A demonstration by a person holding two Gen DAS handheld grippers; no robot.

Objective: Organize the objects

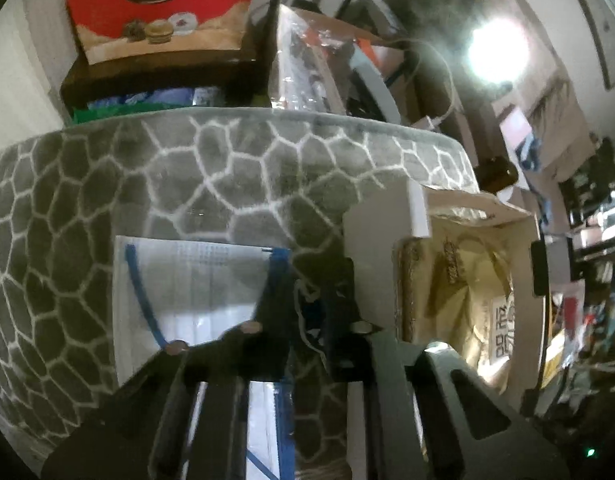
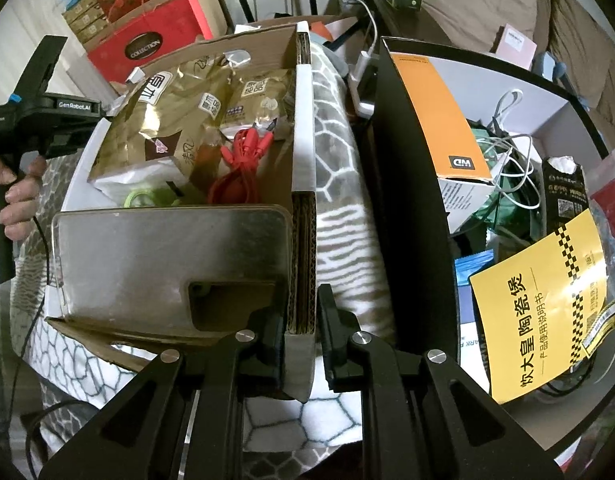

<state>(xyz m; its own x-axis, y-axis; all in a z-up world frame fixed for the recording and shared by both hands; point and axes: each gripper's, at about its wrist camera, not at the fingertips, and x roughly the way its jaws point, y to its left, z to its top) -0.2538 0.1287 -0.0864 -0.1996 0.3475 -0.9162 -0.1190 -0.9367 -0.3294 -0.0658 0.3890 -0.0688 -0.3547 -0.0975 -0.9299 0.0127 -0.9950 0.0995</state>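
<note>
In the left wrist view my left gripper (image 1: pixel 311 280) hangs over the grey stone-pattern mat (image 1: pixel 167 168), its fingers apart with a blue and white cord between them; grip unclear. A packaged face mask (image 1: pixel 187 300) lies just left of it. The cardboard box (image 1: pixel 523 232) stands to its right. In the right wrist view my right gripper (image 2: pixel 303 312) straddles the box's right wall (image 2: pixel 303 168), jaws apart, not clamped. The box holds gold pouches (image 2: pixel 179 112), a red cable (image 2: pixel 243 160) and a clear phone case (image 2: pixel 167 256). The left gripper (image 2: pixel 39 112) is at the box's far left.
A black box (image 2: pixel 411 200) to the right holds cables, an orange WD carton (image 2: pixel 447 120) and a yellow manual (image 2: pixel 547 312). Red gift boxes (image 2: pixel 147 32) stand behind, also seen in the left wrist view (image 1: pixel 159 4). Clutter and a bright lamp (image 1: pixel 495 52) lie at right.
</note>
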